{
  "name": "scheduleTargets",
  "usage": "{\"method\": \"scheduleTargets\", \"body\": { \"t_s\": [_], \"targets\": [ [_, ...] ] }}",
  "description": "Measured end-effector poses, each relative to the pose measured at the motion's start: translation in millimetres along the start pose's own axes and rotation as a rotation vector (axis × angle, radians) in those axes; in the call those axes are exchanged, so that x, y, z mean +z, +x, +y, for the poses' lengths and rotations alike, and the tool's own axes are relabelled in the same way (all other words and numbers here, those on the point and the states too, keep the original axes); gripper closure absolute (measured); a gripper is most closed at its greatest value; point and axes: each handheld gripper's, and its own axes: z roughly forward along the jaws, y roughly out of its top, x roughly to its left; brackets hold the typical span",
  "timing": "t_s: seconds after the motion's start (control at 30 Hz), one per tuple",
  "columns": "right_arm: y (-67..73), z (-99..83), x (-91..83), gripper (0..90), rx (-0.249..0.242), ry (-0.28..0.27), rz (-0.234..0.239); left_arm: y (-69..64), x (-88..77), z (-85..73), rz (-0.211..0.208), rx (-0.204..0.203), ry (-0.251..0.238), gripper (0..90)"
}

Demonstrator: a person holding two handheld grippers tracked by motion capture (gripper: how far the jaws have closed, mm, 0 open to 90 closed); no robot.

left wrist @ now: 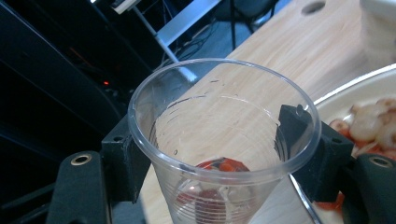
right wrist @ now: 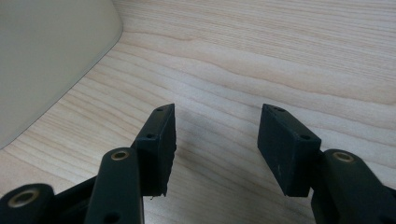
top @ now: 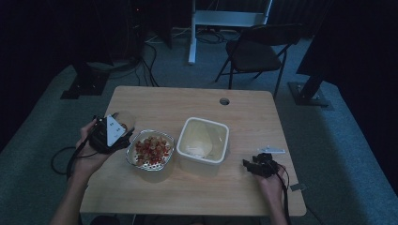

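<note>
Left hand-held gripper (top: 123, 127): jaws clamped on either side of a clear cup (left wrist: 224, 140), pads (left wrist: 299, 128) pressing its wall just under the rim. Cup held off the table (top: 155, 101), at the left, just beside the colander (top: 150, 150); a few red and pale bits sit in its bottom.

Colander near centre-left, heaped with the same red and pale pieces. White tub (top: 204, 139) just right of it.

Right hand-held gripper (right wrist: 215, 140): jaws apart, nothing between them, resting low over bare table at the near right, beside the tub.

Judgement: emptying step, cup mostly tipped out. Next move calls for tilting it further over the colander to clear the remnants, keeping the grip gentle, as thin plastic may buckle.
</note>
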Motion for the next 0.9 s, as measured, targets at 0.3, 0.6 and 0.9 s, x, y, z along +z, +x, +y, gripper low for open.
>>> {"method": "scheduleTargets", "body": {
  "t_s": [0.3, 0.6, 0.9],
  "targets": [
    [0.0, -0.1, 0.0, 46.4, -0.001, -0.001, 0.001, -10.7, -6.8, 8.2, 0.087, 0.241, 0.035, 30.7],
    [-0.4, -0.1, 0.2, 46.3, 0.002, -0.002, 0.004, -19.2, -12.3, 13.4, 0.151, 0.447, 0.065, 30.7],
    [-0.3, -0.1, 0.4, 46.3, 0.004, -0.004, 0.006, -29.2, -11.6, 13.7, 0.216, 0.741, 0.143, 30.7]
  ]
}}
